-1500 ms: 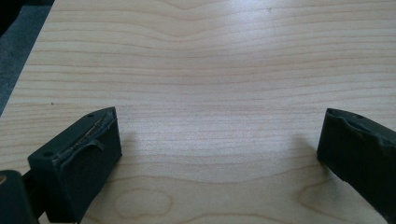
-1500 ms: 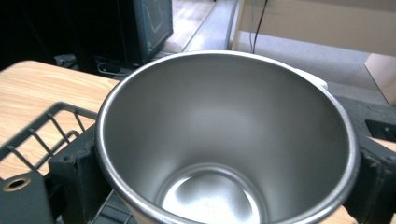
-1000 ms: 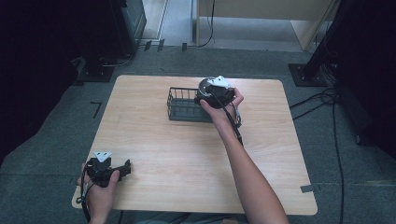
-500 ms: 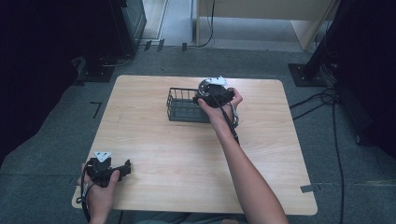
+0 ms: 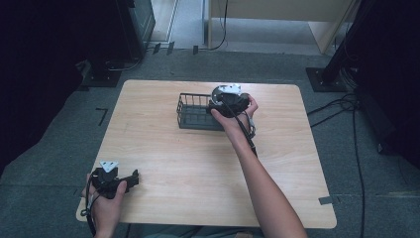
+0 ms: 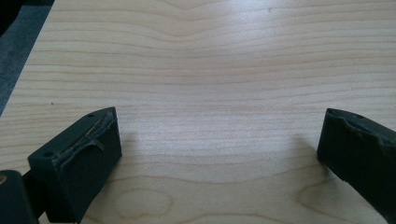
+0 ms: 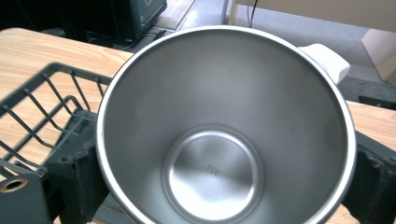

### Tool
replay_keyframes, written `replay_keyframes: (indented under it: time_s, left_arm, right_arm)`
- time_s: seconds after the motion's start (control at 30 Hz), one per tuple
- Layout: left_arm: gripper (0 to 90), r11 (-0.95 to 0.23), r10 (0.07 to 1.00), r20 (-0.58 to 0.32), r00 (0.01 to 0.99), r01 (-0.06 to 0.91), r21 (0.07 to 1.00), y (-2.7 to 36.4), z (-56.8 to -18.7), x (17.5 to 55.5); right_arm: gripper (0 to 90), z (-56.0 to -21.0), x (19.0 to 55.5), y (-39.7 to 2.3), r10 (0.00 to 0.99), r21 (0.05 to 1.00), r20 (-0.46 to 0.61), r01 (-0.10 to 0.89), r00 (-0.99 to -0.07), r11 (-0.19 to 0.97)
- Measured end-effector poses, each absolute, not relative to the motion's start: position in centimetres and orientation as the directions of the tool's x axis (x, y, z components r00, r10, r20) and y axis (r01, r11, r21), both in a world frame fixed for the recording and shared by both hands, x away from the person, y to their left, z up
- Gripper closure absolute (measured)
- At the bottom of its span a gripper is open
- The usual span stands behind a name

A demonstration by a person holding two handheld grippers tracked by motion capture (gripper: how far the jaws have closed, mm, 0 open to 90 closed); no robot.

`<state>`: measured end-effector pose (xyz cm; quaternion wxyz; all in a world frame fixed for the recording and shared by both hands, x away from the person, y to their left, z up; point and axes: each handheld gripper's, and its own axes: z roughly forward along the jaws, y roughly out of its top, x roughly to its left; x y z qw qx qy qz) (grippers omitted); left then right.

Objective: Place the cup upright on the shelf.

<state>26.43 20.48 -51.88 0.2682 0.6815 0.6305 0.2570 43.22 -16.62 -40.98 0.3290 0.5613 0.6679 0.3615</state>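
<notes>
Work in hand: the right gripper holds a steel cup at the right end of a wire basket, judged to be on its way into that basket.
Cup: clamped between the right jaws, one black jaw on each side of its wall in the right gripper view; its mouth faces the camera, so its long axis runs straight away from the gripper.
Cup handle: a white tab on the far rim, on the side turned away from the basket.
Where the cup is: at the far middle of the table, at the basket's right end; whether it is over the rim or already inside, I cannot tell.
Basket from the jaws: in the right gripper view its wires lie to the left of the cup and lower, so the move would go leftward and down.
Nearer hand: the right one, already on the cup and touching distance from the basket.
Left gripper: rests at the near left corner of the table, well apart from cup and basket.
Left jaws: wide apart, holding nothing, bare wood between them.
Risk, as a judgement: the cup's wall could catch the basket's end rim on the way down.
</notes>
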Motion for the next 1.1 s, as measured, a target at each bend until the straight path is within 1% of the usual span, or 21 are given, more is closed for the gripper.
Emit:
replay_keyframes:
  time_s: [0.17, 0.33, 0.47, 0.53, 0.63, 0.7, 0.77, 0.9, 1.0, 1.1]
  left_arm:
    - [0.0, -0.061, 0.997, 0.012, 0.073, 0.721, 0.690, 20.5, -51.9, 26.4]
    - [0.0, -0.061, 0.997, 0.012, 0.073, 0.721, 0.690, 20.5, -51.9, 26.4]
    - [0.0, -0.061, 0.997, 0.012, 0.073, 0.721, 0.690, 20.5, -51.9, 26.4]
    - [0.0, -0.061, 0.997, 0.012, 0.073, 0.722, 0.689, 20.5, -51.9, 26.4]
    - [0.0, -0.061, 0.997, 0.012, 0.073, 0.721, 0.690, 20.5, -51.9, 26.4]
    - [0.0, -0.061, 0.997, 0.012, 0.073, 0.722, 0.690, 20.5, -51.9, 26.4]
    - [0.0, -0.061, 0.997, 0.012, 0.073, 0.722, 0.690, 20.5, -51.9, 26.4]
    - [0.0, -0.061, 0.997, 0.012, 0.073, 0.722, 0.690, 20.5, -51.9, 26.4]
    - [0.0, -0.061, 0.997, 0.012, 0.073, 0.721, 0.690, 20.5, -51.9, 26.4]
    - [0.0, -0.061, 0.997, 0.012, 0.073, 0.721, 0.690, 20.5, -51.9, 26.4]
  right_arm:
    - [5.9, -41.2, 42.9, -16.9, 0.986, 0.853, -0.048, 0.506, -0.162, 0.125]
    - [4.3, -41.4, 42.6, -17.1, 0.978, 0.856, -0.081, 0.490, -0.192, 0.167]
    - [3.0, -41.3, 42.4, -17.3, 0.970, 0.864, -0.110, 0.461, -0.218, 0.202]
    - [3.0, -41.2, 42.2, -17.3, 0.961, 0.874, -0.140, 0.426, -0.240, 0.233]
    - [3.0, -41.1, 42.2, -17.4, 0.955, 0.876, -0.149, 0.414, -0.257, 0.248]
    - [5.6, -41.2, 42.1, -17.5, 0.945, 0.876, -0.169, 0.397, -0.280, 0.275]
    - [5.9, -41.2, 42.1, -17.5, 0.935, 0.871, -0.199, 0.383, -0.294, 0.306]
    - [6.0, -41.0, 42.0, -17.3, 0.936, 0.865, -0.207, 0.394, -0.283, 0.311]
    - [6.0, -40.7, 42.1, -16.9, 0.943, 0.864, -0.214, 0.402, -0.254, 0.304]
    - [6.0, -40.4, 42.3, -16.6, 0.962, 0.866, -0.170, 0.433, -0.216, 0.250]
